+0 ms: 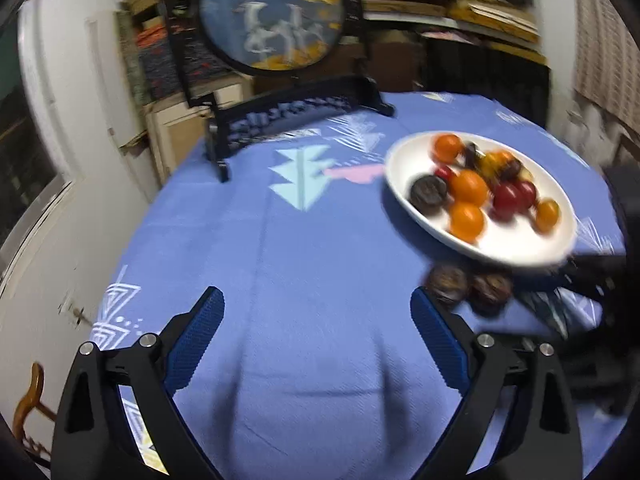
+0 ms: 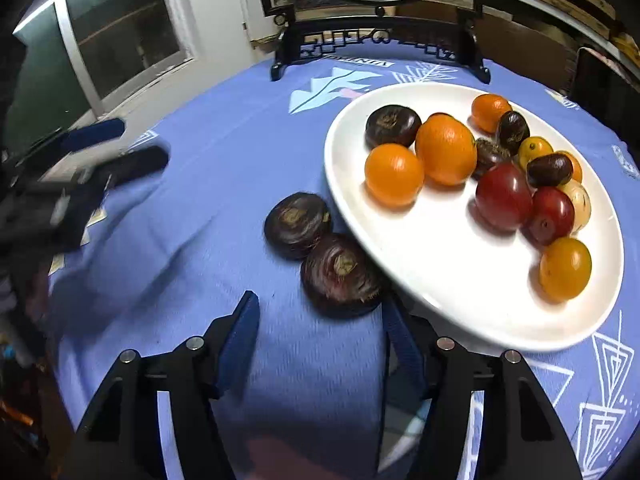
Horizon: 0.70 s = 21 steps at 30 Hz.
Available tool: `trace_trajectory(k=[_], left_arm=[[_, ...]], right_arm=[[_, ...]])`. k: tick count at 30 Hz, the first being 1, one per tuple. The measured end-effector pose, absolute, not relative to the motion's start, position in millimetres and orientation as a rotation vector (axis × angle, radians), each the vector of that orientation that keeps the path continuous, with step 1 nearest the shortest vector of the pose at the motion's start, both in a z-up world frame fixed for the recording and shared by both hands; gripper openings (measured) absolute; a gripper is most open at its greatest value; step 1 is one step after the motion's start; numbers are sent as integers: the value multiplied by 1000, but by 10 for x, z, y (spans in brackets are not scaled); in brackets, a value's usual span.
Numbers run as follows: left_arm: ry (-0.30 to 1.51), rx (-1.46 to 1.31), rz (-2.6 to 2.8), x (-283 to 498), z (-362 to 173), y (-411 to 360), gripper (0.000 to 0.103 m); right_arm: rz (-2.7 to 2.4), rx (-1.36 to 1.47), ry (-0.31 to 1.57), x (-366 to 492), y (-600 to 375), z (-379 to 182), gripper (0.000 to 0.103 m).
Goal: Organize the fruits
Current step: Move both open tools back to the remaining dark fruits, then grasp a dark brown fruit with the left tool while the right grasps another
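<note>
A white oval plate [image 2: 440,280] holds several oranges, red fruits and dark brown fruits; it also shows in the left wrist view [image 1: 516,248]. Two dark brown fruits lie on the blue cloth beside the plate's near-left rim: one [image 2: 297,225] farther, one [image 2: 342,274] nearer; they show blurred in the left wrist view [image 1: 447,283]. My right gripper [image 2: 320,312] is open and empty, just short of the nearer fruit. My left gripper [image 1: 316,312] is open and empty over bare cloth, left of the fruits; it appears blurred in the right wrist view [image 2: 108,152].
A round decorative screen on a black stand [image 1: 296,108] stands at the table's far side, also in the right wrist view [image 2: 380,44]. Shelves of boards fill the background. A white wall and window lie to the left. The table edge curves at left.
</note>
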<state>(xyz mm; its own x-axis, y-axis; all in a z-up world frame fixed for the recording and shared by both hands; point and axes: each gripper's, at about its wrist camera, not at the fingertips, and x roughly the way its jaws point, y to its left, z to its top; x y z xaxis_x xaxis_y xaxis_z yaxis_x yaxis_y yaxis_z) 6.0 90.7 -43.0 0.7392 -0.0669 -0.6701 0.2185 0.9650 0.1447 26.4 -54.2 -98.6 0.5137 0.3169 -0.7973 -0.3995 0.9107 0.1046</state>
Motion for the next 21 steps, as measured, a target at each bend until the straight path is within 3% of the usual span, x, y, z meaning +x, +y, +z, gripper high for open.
trace_trajectory(k=[1, 13, 15, 17, 21], left_arm=[[729, 226, -175, 50, -452, 873, 92], [809, 287, -337, 243, -727, 235, 90], [830, 294, -364, 335, -782, 123, 77], [897, 288, -357, 437, -878, 72, 39], [918, 232, -361, 357, -860, 143, 39]], right_arm=[[438, -97, 933, 255, -554, -982, 42], [494, 0, 902, -278, -1319, -816, 42], [480, 21, 892, -319, -1436, -800, 42], [473, 30, 886, -353, -1511, -803, 42], [490, 32, 879, -444, -1580, -806, 42]])
